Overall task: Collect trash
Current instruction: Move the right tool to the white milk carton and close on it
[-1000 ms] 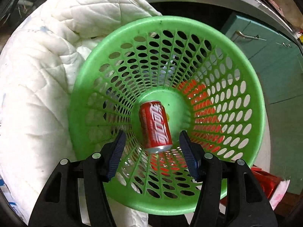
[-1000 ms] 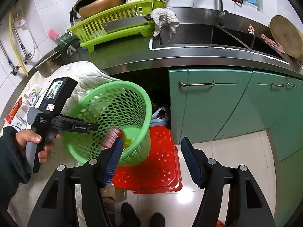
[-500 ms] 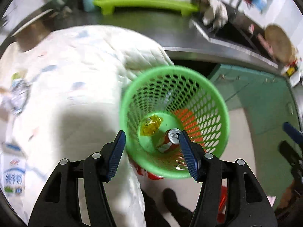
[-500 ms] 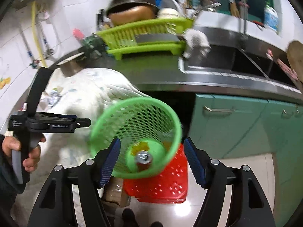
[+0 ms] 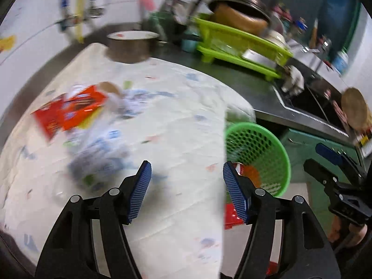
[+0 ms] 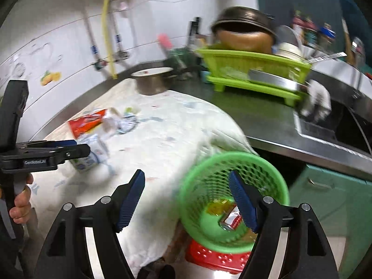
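Note:
A green mesh basket (image 6: 207, 176) sits at the edge of the white quilted cloth (image 5: 176, 121), with a red can (image 6: 230, 219) and a yellow wrapper (image 6: 217, 207) lying in its bottom. On the cloth lie a red packet (image 5: 69, 114), a blurred blue-and-white carton (image 5: 100, 158) and crumpled scraps. My left gripper (image 5: 186, 174) hangs above the cloth, its jaws opening with nothing between them. My right gripper (image 6: 186, 176) hovers between cloth and basket, its jaws also opening and empty. The left gripper (image 6: 69, 150) shows beside the milk carton (image 6: 91, 155).
A lime dish rack (image 6: 253, 69) with a wok and bowls, a steel pot (image 6: 151, 81) and a sink (image 6: 337, 125) line the counter behind. A red crate (image 6: 209, 255) stands under the basket. Teal cabinet doors (image 6: 325, 200) are at the right.
Both grippers rose and swung left, away from the basket mouth toward the cloth with the trash. The can stays lying in the basket. Both pairs of jaws stand a little wider.

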